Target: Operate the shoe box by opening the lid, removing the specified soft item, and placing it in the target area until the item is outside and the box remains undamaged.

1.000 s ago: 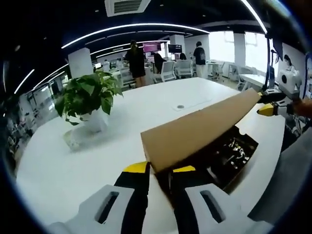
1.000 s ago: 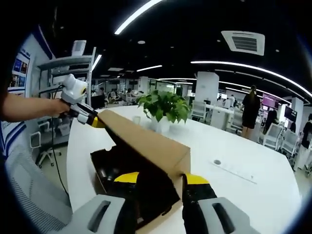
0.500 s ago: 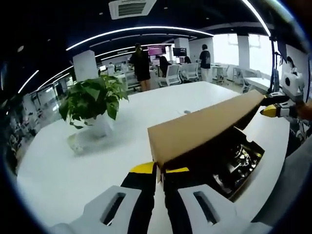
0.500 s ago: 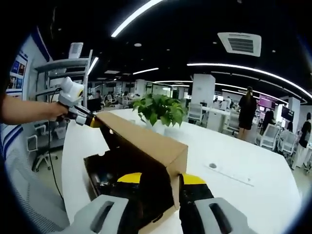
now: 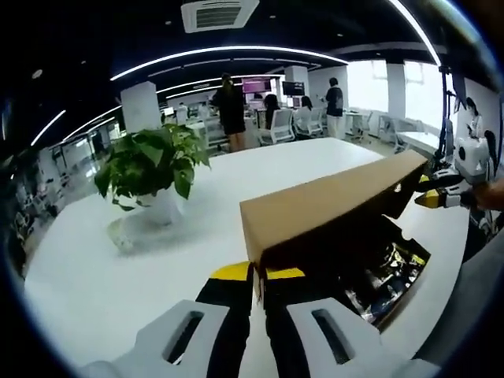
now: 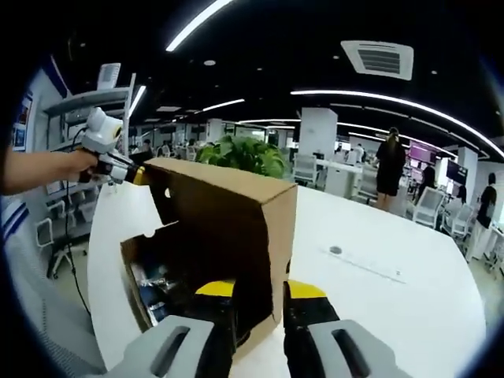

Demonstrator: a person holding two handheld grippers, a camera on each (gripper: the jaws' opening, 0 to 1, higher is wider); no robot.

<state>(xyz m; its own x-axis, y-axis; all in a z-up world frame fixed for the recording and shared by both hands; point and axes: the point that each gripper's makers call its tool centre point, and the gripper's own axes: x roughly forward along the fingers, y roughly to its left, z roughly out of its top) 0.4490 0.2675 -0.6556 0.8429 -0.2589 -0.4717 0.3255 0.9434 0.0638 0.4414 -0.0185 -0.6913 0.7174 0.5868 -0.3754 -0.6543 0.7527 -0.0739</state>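
lid up, both grippers pinching its corners

left gripper (image 5: 258,273) is clamped on the near corner of the shoe box lid (image 5: 331,205), jaws nearly together w/ the cardboard edge between the yellow tips. right gripper (image 6: 260,290) likewise clamped on the lid's (image 6: 228,213) other end, jaws tight on the lower edge. in left gripper view the right gripper (image 5: 431,197) shows at the far end of the lid; in right gripper view the left gripper (image 6: 126,171) shows at the far top corner, w/ a hand (image 6: 67,165) behind it.

lid is raised, tilted up over the shoe box (image 6: 142,276), which sits on the white table (image 5: 118,268) near its edge. inside the box (image 5: 386,276): dark contents w/ some yellow bits, can't tell what they are. soft item not identifiable.

potted plant (image 5: 150,169) stands on the table, well apart from the box. ppl (image 5: 230,106) stand in the office bkgd.
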